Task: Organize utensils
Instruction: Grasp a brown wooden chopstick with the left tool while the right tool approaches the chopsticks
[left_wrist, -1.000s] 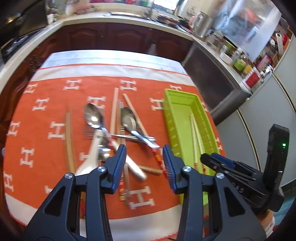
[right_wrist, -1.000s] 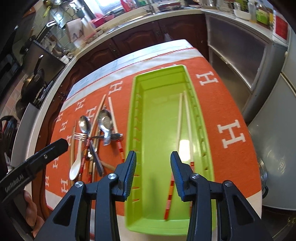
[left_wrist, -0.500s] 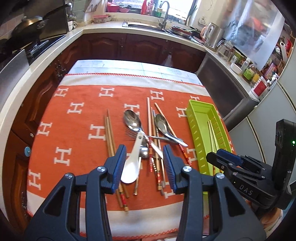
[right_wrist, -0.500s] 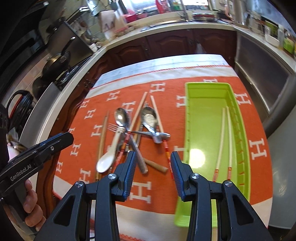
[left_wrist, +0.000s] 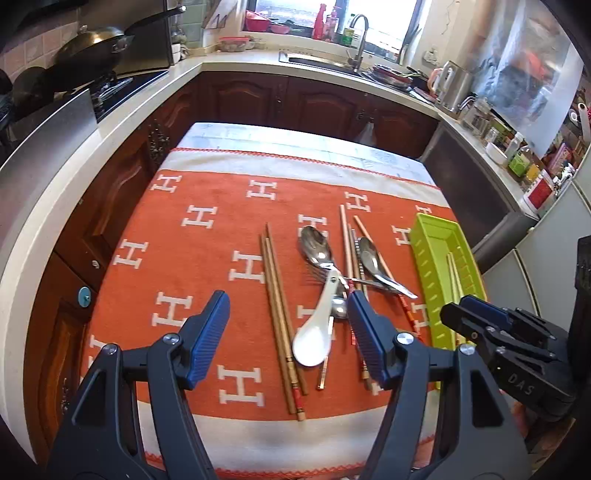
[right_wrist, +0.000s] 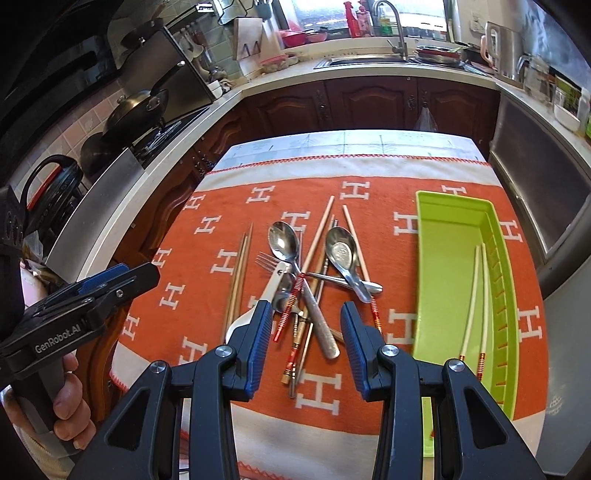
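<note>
Left gripper (left_wrist: 288, 332) jaws just widened, empty; brown chopsticks (left_wrist: 280, 314) run near-far between them. Right gripper (right_wrist: 304, 343) half-open, empty.

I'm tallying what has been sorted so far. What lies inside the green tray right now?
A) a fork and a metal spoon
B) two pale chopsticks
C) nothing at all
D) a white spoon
B: the green tray holds only two pale chopsticks along its right side, while the white spoon, the fork and the metal spoons all lie on the orange cloth.
</note>
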